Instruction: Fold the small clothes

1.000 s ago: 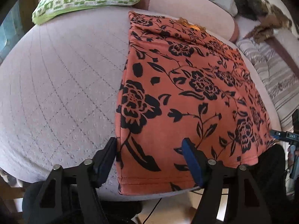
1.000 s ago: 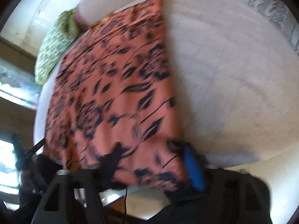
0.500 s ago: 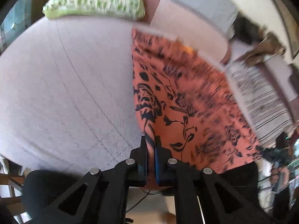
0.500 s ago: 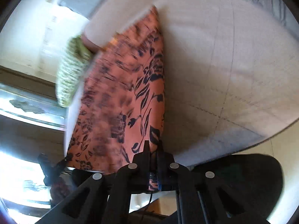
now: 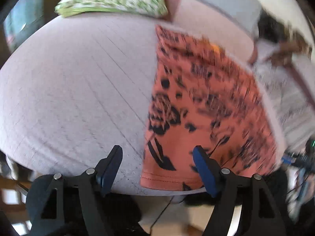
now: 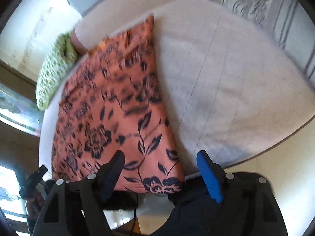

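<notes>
The left gripper (image 5: 157, 167) is seen wide open and empty, its jaws straddling the near left hem corner of the orange floral garment (image 5: 206, 106) spread flat on the bed (image 5: 78, 88), while the right gripper (image 6: 160, 172) is likewise spread and empty astride the near right corner, presumably for a paired pinch.

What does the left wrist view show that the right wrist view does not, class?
Only the left wrist view shows the dark brown furry heap at far right. Only the right wrist view shows the bright window glass at the left edge. Both share the orange black-flowered garment lying flat on the pale quilted cushion, the green-and-white patterned pillow, and an open gripper: left gripper, right gripper.
</notes>
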A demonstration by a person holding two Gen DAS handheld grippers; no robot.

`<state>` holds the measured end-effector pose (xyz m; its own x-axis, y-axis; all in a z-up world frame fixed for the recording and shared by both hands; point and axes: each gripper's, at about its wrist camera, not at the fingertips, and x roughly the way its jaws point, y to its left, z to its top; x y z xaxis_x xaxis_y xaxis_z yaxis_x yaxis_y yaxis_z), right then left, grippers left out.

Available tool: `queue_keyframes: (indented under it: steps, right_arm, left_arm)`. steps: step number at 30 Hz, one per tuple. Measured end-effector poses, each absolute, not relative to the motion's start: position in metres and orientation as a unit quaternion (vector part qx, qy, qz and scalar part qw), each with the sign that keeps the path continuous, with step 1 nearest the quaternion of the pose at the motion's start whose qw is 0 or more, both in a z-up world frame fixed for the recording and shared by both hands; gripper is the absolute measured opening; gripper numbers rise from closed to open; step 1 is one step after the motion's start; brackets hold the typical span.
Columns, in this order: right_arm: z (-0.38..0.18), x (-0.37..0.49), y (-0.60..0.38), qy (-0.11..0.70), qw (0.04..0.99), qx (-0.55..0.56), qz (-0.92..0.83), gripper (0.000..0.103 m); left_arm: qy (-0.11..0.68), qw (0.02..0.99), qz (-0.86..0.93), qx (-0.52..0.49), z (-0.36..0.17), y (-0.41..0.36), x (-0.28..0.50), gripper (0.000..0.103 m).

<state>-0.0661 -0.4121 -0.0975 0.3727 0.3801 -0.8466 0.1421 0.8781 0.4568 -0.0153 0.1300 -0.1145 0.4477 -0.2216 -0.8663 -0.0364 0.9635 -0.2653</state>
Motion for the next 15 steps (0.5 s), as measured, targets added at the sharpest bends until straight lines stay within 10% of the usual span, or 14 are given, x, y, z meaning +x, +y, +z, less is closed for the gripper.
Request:
queue_keyframes:
  steps: [3,4,5,6,7,15]
  right_arm:
    - [-0.127,-0.054,-0.387,0.597,0.771,0.204,0.087,0.074]
    - [-0.142,-0.049,-0.378,0.616,0.758,0.2,0.082,0.062]
    - [-0.144,-0.05,-0.374,0.615,0.761,0.192,0.075,0.054]
    - [-0.14,-0.053,-0.376,0.613,0.763,0.19,0.074,0.042]
    - [-0.135,-0.057,-0.379,0.609,0.763,0.202,0.081,0.004]
    - [-0.124,-0.058,-0.401,0.603,0.757,0.243,0.072,0.017]
  left_arm:
    - [0.546,0.832,-0.04,-0.088,-0.135,0.117,-0.007,0.072]
    - [0.543,0.837,-0.03,-0.07,-0.133,0.115,-0.009,0.054]
    - [0.54,0.838,-0.039,-0.063,-0.13,0.114,-0.011,0.008]
    - [0.54,0.835,-0.065,-0.087,-0.125,0.117,-0.012,0.005]
    - [0.533,0.837,-0.069,-0.101,-0.116,0.12,-0.014,0.004]
    - [0.553,0.823,-0.027,-0.126,-0.127,0.145,-0.012,0.022]
